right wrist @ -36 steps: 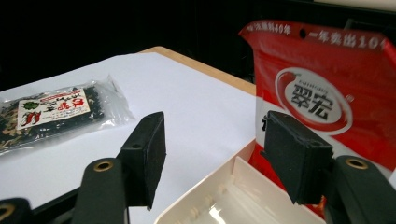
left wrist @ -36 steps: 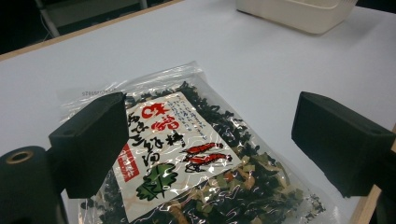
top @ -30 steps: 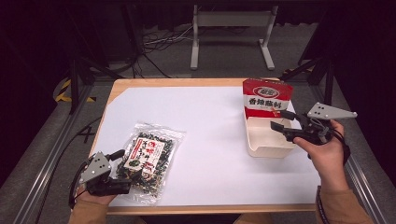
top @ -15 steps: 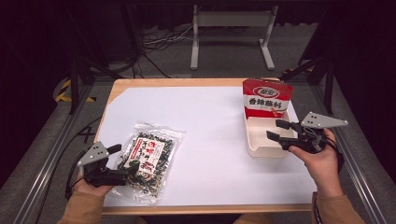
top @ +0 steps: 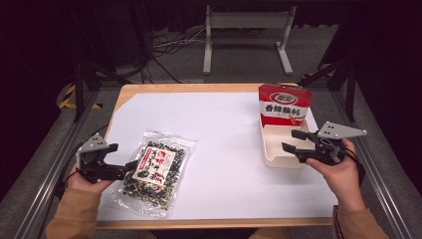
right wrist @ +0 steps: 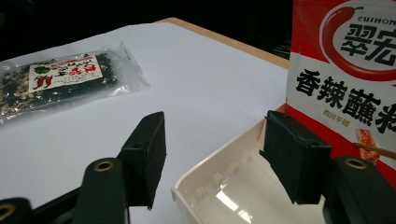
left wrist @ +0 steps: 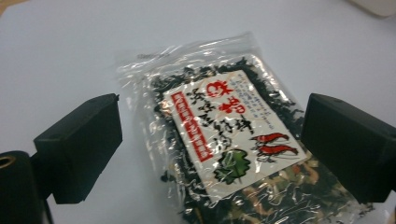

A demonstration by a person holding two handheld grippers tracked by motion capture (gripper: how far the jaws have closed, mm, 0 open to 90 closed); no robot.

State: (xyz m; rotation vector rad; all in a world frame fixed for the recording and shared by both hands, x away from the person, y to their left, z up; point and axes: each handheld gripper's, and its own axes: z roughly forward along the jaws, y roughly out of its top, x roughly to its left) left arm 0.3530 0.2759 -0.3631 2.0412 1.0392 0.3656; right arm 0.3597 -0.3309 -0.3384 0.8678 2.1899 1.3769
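Seaweed packet (top: pixel 155 172) on white table (top: pixel 224 124).

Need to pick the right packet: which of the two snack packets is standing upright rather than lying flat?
The red packet, propped upright at the far end of the white tray. The clear seaweed packet lies flat on the table by the left tool.

Lab: metal-framed table (top: pixel 368 164), floor cables (top: pixel 164 47)

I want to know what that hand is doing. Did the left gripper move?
Yes. The left gripper slid forward along the white table and now sits at the near-left edge of the clear seaweed snack bag, jaws open.
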